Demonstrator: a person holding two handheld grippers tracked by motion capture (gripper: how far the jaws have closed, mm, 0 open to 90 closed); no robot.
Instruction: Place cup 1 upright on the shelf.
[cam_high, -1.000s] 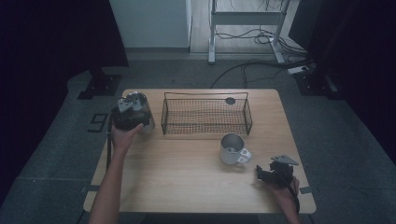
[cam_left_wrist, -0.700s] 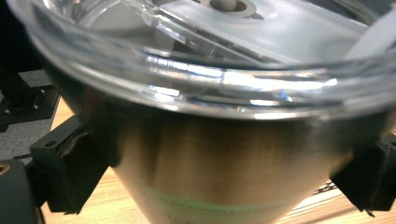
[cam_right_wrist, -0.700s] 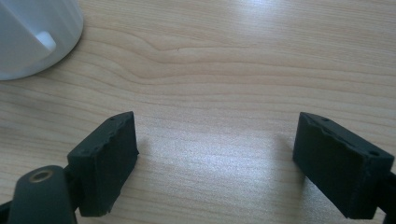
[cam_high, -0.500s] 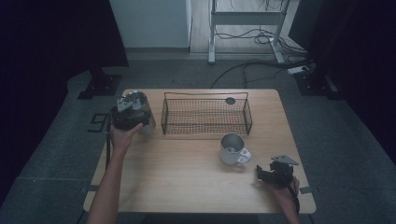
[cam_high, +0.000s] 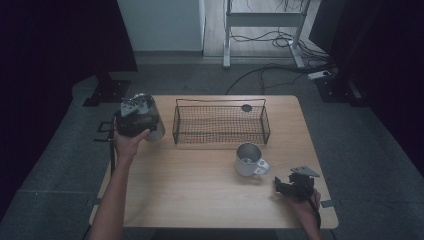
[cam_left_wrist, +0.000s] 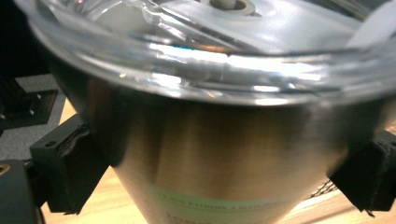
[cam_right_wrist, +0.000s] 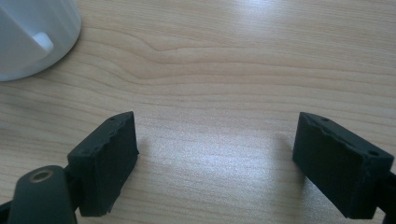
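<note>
Left gripper (cam_high: 134, 119), high view: positioned at the table's (cam_high: 200, 200) far-left corner, clamped on a metal tumbler (cam_high: 152, 125) with a clear lid. Left gripper view confirms it: the 2 black jaws press against opposite sides of the tumbler (cam_left_wrist: 224, 154), whose steel body carries a pale label low down. Whether the tumbler touches the table cannot be determined.

Right gripper (cam_high: 292, 184): resting low at the near-right edge of the table, jaws spread wide with bare wood (cam_right_wrist: 210, 93) between them, nothing held.

A metal mug (cam_high: 248, 160) with a white handle stands just left of the right gripper; its pale base (cam_right_wrist: 32, 37) shows in the right gripper view. A wire basket (cam_high: 220, 125) sits at the far centre, between tumbler and mug.
</note>
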